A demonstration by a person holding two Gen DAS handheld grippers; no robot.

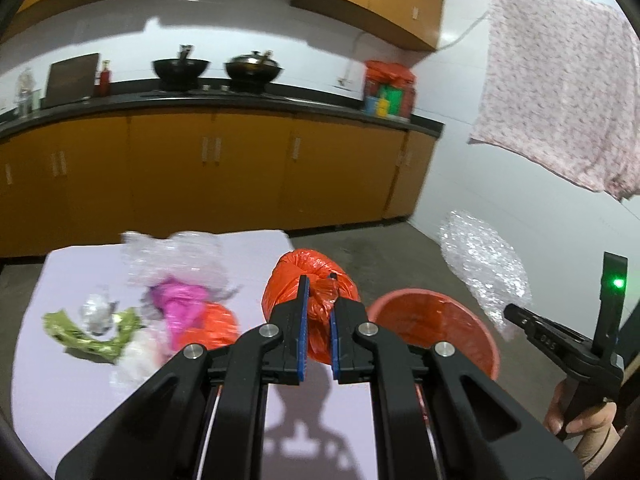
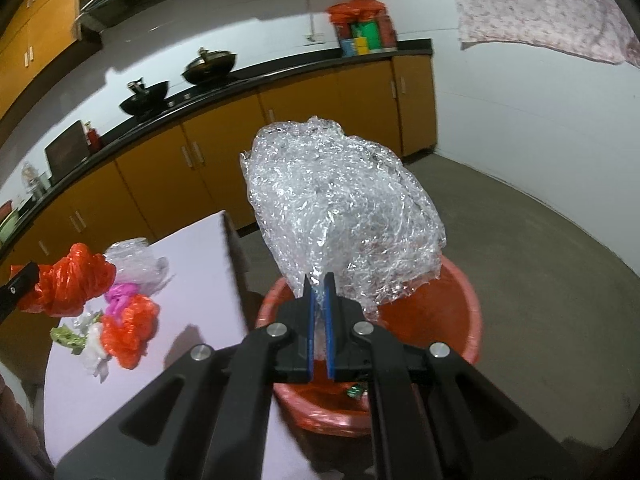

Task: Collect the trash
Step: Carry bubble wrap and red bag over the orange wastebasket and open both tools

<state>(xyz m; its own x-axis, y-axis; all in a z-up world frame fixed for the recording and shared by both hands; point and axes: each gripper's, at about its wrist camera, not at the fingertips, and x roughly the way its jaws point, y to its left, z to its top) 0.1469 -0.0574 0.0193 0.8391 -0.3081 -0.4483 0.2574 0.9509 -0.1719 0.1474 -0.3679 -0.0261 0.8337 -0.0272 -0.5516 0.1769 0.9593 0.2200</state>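
My left gripper point(image 1: 319, 280) is shut on a knotted orange plastic bag point(image 1: 310, 280) and holds it above the right edge of the white table point(image 1: 80, 392). The same bag shows at the left in the right wrist view point(image 2: 68, 280). My right gripper point(image 2: 319, 278) is shut on a big crumpled clear plastic wrap point(image 2: 344, 208), held over the red bin point(image 2: 468, 308). In the left wrist view the wrap point(image 1: 484, 268) hangs above and right of the bin point(image 1: 436, 320). More trash lies on the table: clear wrap point(image 1: 172, 256), a pink bag point(image 1: 180, 300), an orange bag point(image 1: 208, 328), a green wrapper point(image 1: 88, 336).
The bin stands on the grey concrete floor point(image 2: 540, 240) beside the table's right edge and holds a small green scrap point(image 2: 354, 390). Orange kitchen cabinets point(image 1: 200, 172) with a black counter and two woks run along the back. A patterned cloth point(image 1: 560, 80) hangs on the right wall.
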